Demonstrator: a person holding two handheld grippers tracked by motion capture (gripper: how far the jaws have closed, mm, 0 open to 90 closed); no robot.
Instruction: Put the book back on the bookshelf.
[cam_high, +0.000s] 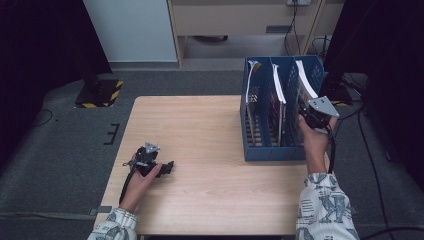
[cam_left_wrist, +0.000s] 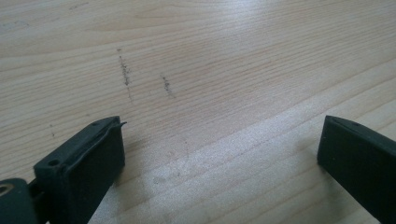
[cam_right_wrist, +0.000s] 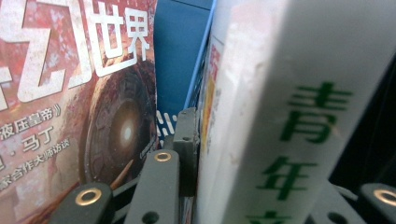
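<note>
The thin, floppy white-spined magazine (cam_right_wrist: 280, 140) in the blue file rack (cam_high: 272, 150) is clamped at its stiffer spine by the right hand-held gripper (cam_right_wrist: 261, 186), while the left hand-held gripper (cam_left_wrist: 219, 163) is held released over the table (cam_left_wrist: 210, 70).

- It looks like an office or lab room set up for recording, not a home.
- A plain light wooden worktop (cam_high: 200, 135) stands alone on grey carpet (cam_high: 65, 150).
- On its far right sits a blue perforated file rack (cam_high: 272, 112) holding magazines (cam_high: 278, 85), ordinary office gear.
- On the floor at far left is a stand base marked with yellow-and-black hazard tape (cam_high: 100, 93).
- Black cables (cam_high: 372, 165) trail over the carpet at right.
- Pale wooden furniture (cam_high: 240, 20) lines the far wall.
</note>
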